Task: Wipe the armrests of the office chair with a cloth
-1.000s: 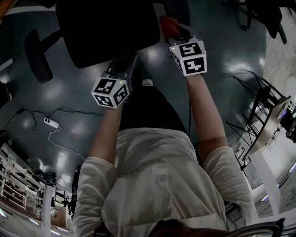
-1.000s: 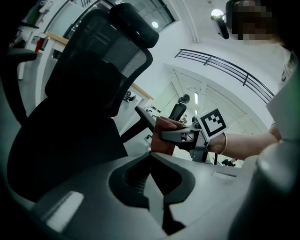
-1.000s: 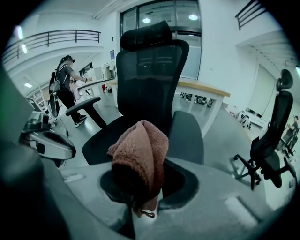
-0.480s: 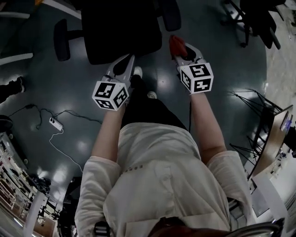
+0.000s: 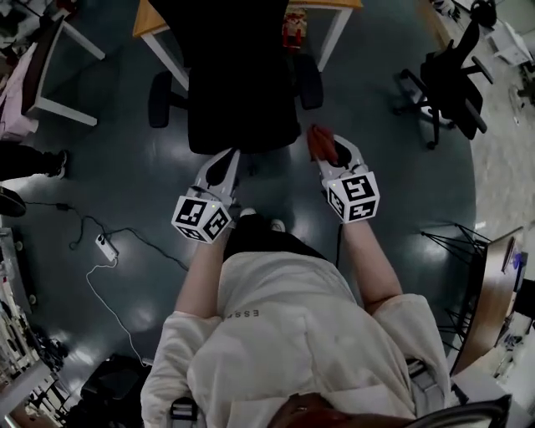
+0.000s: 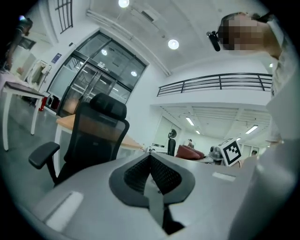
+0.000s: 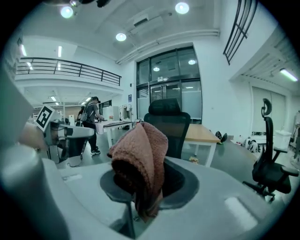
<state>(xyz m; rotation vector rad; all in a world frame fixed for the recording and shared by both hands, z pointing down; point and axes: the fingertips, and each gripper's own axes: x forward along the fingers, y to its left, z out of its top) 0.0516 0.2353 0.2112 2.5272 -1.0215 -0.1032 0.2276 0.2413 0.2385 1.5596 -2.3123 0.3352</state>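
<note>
Two jaws of our right claw [image 5: 333, 149] clamp a folded reddish-brown terry cloth [image 7: 140, 150]; our left claw [image 6: 151, 164] is closed, empty; the black mesh-backed office chair [image 5: 238, 84] stands just beyond

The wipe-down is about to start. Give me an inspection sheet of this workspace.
Surface: dark glossy floor.
Job's things: office chair ahead, armrests not touched by either gripper; cloth bunched.
Clutter: small red item under the desk, unclear what.
Grippers: left gripper shut, empty; right gripper shut on the cloth.
Cables: power strip with white lead on the floor at left; dark cable beside it.
Surroundings: wooden-top desk behind the chair; second black chair at right.
</note>
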